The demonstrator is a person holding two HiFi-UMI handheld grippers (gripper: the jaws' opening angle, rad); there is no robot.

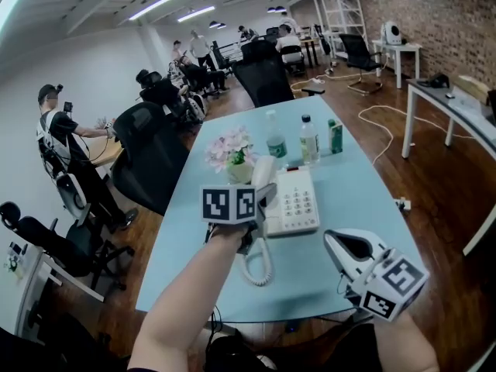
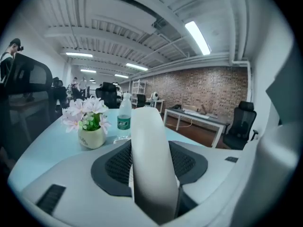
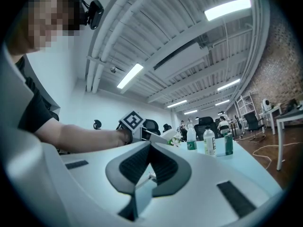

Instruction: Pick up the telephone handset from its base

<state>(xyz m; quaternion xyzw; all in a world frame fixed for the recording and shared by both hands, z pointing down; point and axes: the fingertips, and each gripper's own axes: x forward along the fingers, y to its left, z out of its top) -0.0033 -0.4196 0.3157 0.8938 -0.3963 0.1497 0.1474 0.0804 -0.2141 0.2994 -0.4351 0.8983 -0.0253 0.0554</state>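
Lifting step in hand. Left gripper [image 1: 262, 198] is clenched across the middle of the white curved plastic telephone handset [image 1: 264, 172], its pads pressing both flanks in the left gripper view [image 2: 150, 160]. The handset is tilted upward over the left side of the white push-button telephone base [image 1: 296, 204], which sits mid-way along the pale blue table [image 1: 364, 200]. It looks clear of its cradle, though the gap itself is hard to see. White coiled cord [image 1: 260, 268] droops from it toward the table's near edge.

Right gripper [image 1: 333, 241] hovers near the table's near right corner, jaw tips together on nothing [image 3: 150, 145].

Beyond the base toward the far edge stands a cream pot of pink flowers [image 1: 235, 160].

Next move, as I judge it: raise the handset straight up and toward the near edge, keeping a firm grip and watching that the cord doesn't tug the base.
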